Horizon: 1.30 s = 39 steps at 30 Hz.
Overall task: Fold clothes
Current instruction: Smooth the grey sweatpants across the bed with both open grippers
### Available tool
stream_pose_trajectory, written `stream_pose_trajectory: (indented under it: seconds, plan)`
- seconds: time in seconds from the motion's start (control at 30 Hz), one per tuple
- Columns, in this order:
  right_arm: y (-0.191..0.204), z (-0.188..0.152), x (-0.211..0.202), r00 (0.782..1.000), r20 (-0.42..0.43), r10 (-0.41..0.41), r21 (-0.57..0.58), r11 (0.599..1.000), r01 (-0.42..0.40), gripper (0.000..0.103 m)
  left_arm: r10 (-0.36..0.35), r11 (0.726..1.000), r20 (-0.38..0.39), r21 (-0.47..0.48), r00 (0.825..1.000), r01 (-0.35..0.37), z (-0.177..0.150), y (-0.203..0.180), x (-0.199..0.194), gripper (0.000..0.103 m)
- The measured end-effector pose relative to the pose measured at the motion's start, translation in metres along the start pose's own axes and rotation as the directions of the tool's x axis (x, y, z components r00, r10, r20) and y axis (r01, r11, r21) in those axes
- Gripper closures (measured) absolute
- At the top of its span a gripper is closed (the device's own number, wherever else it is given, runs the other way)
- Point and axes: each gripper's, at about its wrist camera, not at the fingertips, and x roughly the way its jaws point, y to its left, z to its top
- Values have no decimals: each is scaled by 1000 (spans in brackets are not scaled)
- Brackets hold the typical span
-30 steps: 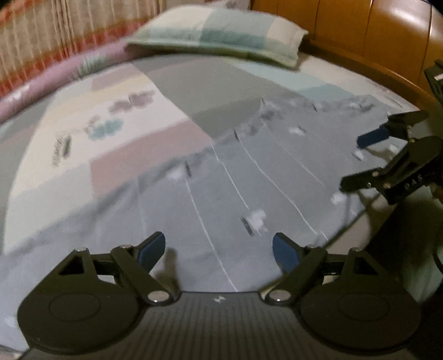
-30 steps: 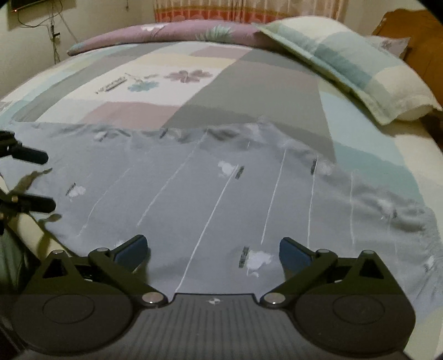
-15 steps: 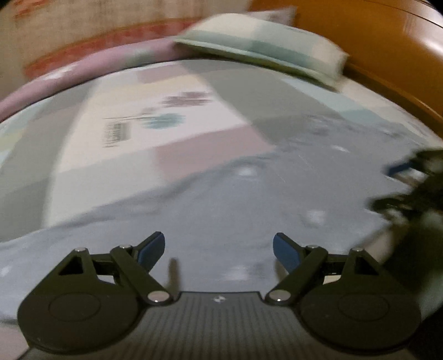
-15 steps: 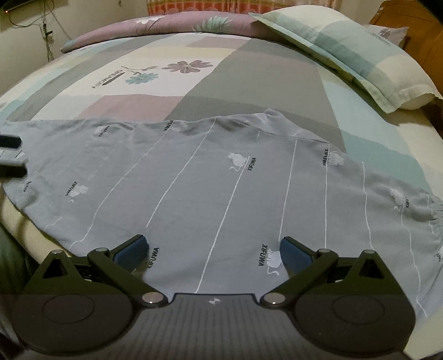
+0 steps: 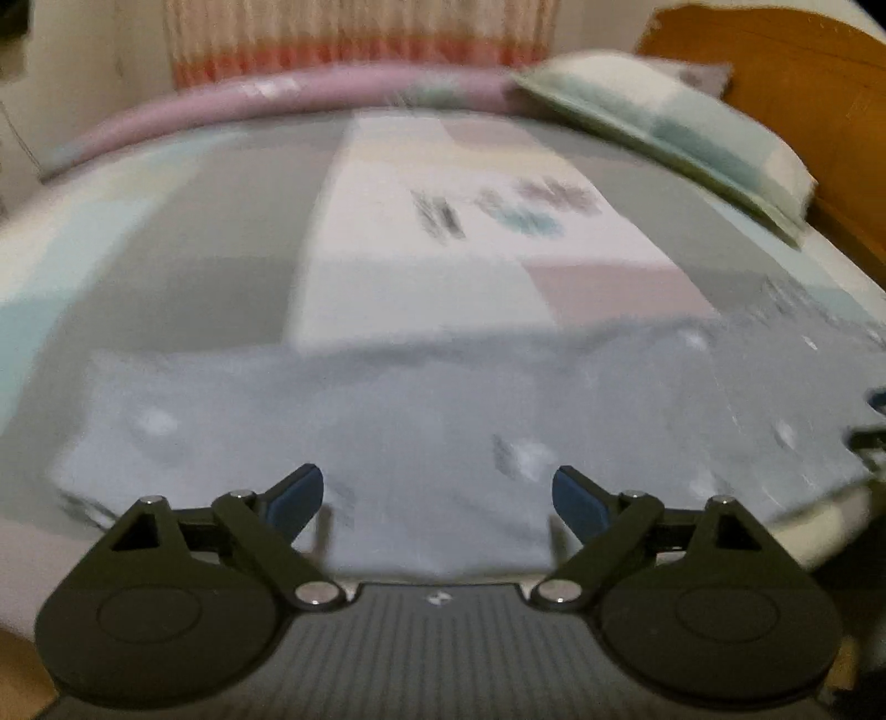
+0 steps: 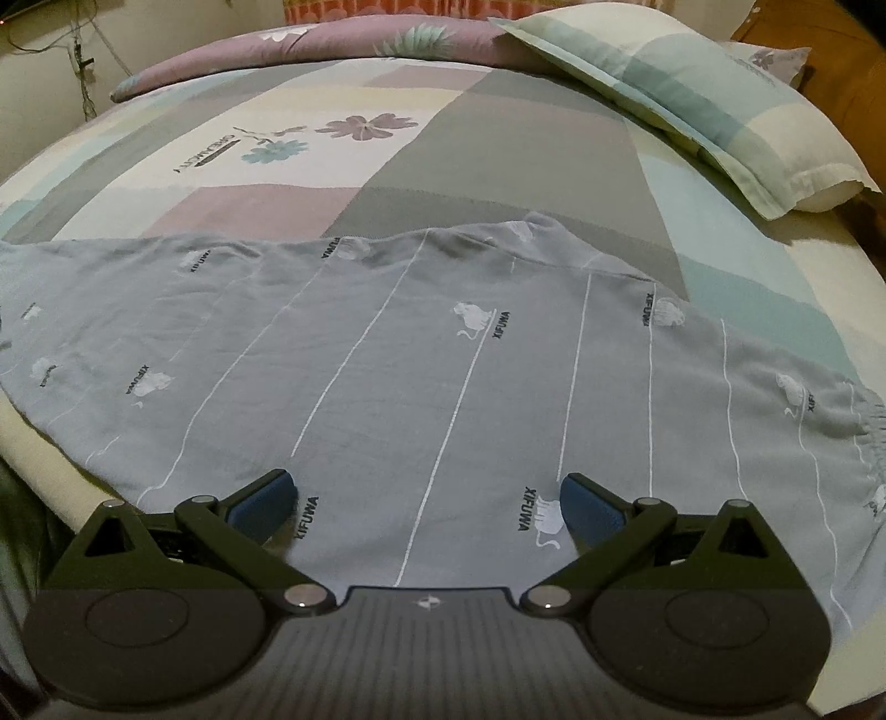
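A grey-blue garment (image 6: 443, 343) with thin white stripes, small white animal prints and an elastic band at the right lies spread flat along the near edge of the bed. My right gripper (image 6: 426, 498) is open and empty just above its near hem. In the blurred left wrist view the same garment (image 5: 443, 421) lies across the bed, and my left gripper (image 5: 437, 495) is open and empty over its near edge. A dark bit of the right gripper (image 5: 872, 437) shows at that view's right edge.
The bed has a patchwork sheet (image 6: 498, 144) with flower prints. A checked pillow (image 6: 720, 99) lies at the back right by the wooden headboard (image 5: 803, 99). A purple rolled quilt (image 6: 310, 50) lies along the far side. The mattress edge (image 6: 44, 443) drops off at the near left.
My left gripper has swung left along the bed edge, so the right gripper has slid to its view's far right. My right gripper has moved closer and lower over the garment. The garment lies smoother.
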Motion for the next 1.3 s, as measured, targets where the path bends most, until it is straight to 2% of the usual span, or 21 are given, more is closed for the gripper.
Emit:
stream_pose_trajectory:
  seconds: [0.07, 0.13, 0.2, 0.3, 0.43, 0.57, 0.7, 0.83, 1.0, 1.1, 1.17, 1.27, 1.3]
  plan:
    - [0, 0, 0, 1000, -2, -3, 3, 1000, 3, 0, 60, 998, 24, -19, 998, -59, 6, 21, 5, 13]
    - [1, 1, 0, 1000, -4, -6, 4, 1000, 6, 0, 67, 996, 9, -61, 998, -66, 5, 44, 17, 13]
    - [1, 1, 0, 1000, -9, -7, 4, 1000, 7, 0, 74, 989, -39, -125, 996, -79, -2, 61, 29, 14]
    - [1, 2, 0, 1000, -15, -9, 5, 1000, 9, 0, 69, 982, -23, -174, 997, -72, -19, 65, 18, 13]
    - [1, 3, 2, 1000, -20, -8, 12, 1000, 8, 0, 69, 981, -59, -178, 996, -78, -20, 63, 10, 13]
    - [1, 4, 2, 1000, -27, -8, 9, 1000, 9, 0, 65, 987, 2, -145, 998, -64, 2, 69, 12, 13]
    - [0, 4, 2, 1000, -24, -10, 10, 1000, 10, 0, 68, 986, 18, -156, 997, -65, 20, 80, 33, 13]
    - [1, 3, 2, 1000, -22, -11, 11, 1000, 11, 0, 120, 976, -26, -182, 992, -123, 16, 94, 49, 14]
    - [0, 2, 2, 1000, -18, -5, 11, 1000, 5, 0, 152, 976, -32, -150, 988, -155, 22, 88, 37, 13]
    - [0, 2, 2, 1000, -17, -5, 10, 1000, 5, 0, 62, 996, 1, -64, 998, -61, 24, 57, 28, 13]
    - [1, 2, 2, 1000, -15, -5, 10, 1000, 6, 0, -8, 1000, -11, 14, 1000, 8, 19, 34, 28, 13]
    - [1, 2, 2, 1000, -12, -6, 10, 1000, 7, 0, -16, 992, -61, 128, 998, 24, 3, 6, 33, 12]
    - [1, 2, 2, 1000, -11, -7, 10, 1000, 7, 0, -15, 993, -56, 119, 998, 22, -3, 6, 32, 12]
